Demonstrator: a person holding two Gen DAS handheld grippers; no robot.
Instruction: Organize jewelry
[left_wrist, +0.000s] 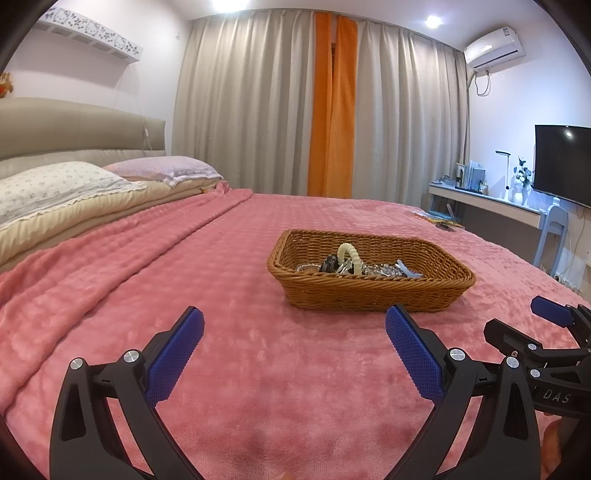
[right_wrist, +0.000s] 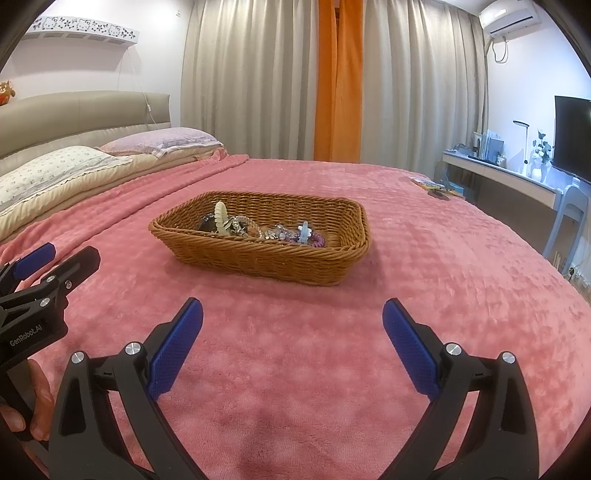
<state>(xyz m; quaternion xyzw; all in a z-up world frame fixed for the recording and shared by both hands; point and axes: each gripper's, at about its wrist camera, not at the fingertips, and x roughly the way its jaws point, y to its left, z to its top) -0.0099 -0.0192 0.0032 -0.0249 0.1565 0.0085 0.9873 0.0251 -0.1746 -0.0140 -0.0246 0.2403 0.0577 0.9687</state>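
I had both grippers low over the pink blanket (right_wrist: 424, 236) on the bed, jaws spread wide and holding nothing: the left gripper (left_wrist: 294, 345) and the right gripper (right_wrist: 292, 341) side by side. The wicker basket (right_wrist: 258, 258) sat ahead of them on the blanket, jewelry (right_wrist: 258, 227) heaped inside, a cream hair claw (left_wrist: 350, 256) sticking up.

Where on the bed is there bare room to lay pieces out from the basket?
Bare pink blanket lies between both open grippers and the wicker basket, and right of the basket toward the bed's edge. The basket's left half is crowded with jewelry; small items occupy the far right corner.
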